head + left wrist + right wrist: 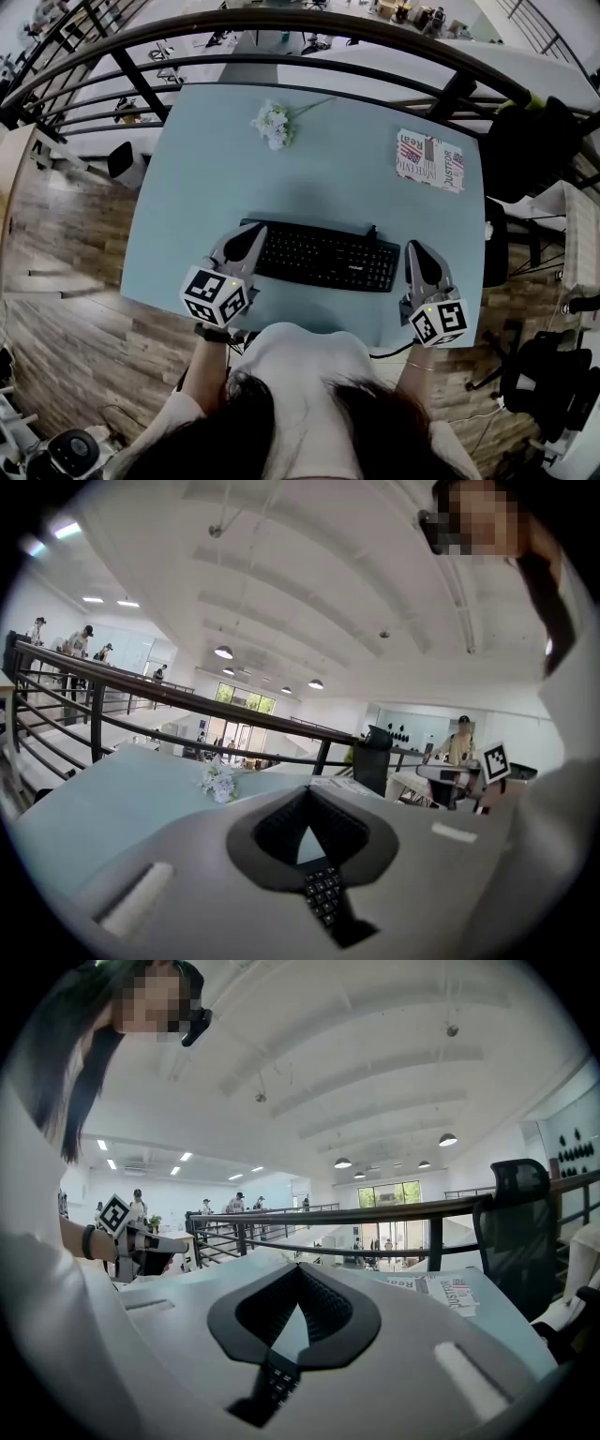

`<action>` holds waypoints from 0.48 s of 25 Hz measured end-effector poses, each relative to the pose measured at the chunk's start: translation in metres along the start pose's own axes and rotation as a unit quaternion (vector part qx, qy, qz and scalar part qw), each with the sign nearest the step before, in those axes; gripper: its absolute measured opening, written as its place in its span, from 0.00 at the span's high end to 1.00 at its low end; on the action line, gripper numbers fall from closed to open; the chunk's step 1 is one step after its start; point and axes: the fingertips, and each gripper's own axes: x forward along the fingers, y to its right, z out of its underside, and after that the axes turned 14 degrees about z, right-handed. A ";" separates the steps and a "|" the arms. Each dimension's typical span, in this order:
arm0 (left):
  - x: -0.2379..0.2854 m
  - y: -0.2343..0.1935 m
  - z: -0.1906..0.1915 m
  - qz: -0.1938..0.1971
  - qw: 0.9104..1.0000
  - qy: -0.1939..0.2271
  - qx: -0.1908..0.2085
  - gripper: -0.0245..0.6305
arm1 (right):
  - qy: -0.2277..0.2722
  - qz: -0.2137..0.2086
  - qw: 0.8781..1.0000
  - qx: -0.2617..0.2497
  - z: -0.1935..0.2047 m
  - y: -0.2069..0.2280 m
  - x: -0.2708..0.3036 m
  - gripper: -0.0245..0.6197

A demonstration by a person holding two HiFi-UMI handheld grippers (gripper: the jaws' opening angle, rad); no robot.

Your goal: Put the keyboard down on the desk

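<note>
Hair point(309, 422) and shoulders cropped at bottom of head view, covering part of cable point(389, 353). Keyboard point(323, 255) lying flat at near edge of desk point(309, 178); can't tell if fully resting. Left end covered by left gripper point(253, 232); right gripper point(415, 247) just beside right end, contact unclear. Both sets of jaws closed tip to tip, nothing pinched; keys visible below through gap behind tips in both gripper views.
</note>
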 end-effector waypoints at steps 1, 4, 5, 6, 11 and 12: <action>0.000 -0.001 0.000 -0.001 1.000 0.000 0.000 0.88 | 0.001 0.000 1.000 0.002 0.001 0.001 0.000 0.96; 0.002 0.000 -0.001 -0.001 1.000 0.000 0.000 0.88 | 0.001 0.001 1.000 0.006 0.002 0.004 -0.001 0.96; 0.002 0.000 -0.001 0.000 1.000 0.001 0.000 0.88 | 0.001 0.001 1.000 0.008 0.002 0.004 -0.001 0.96; 0.003 0.001 -0.001 0.001 1.000 0.001 -0.001 0.88 | 0.000 0.001 1.000 0.009 0.002 0.004 -0.002 0.96; 0.005 0.003 0.003 0.005 1.000 -0.002 -0.003 0.88 | 0.000 0.003 1.000 0.014 0.002 0.004 -0.005 0.96; 0.006 0.004 0.004 0.005 1.000 -0.003 -0.003 0.88 | 0.000 0.004 1.000 0.015 0.004 0.005 -0.005 0.96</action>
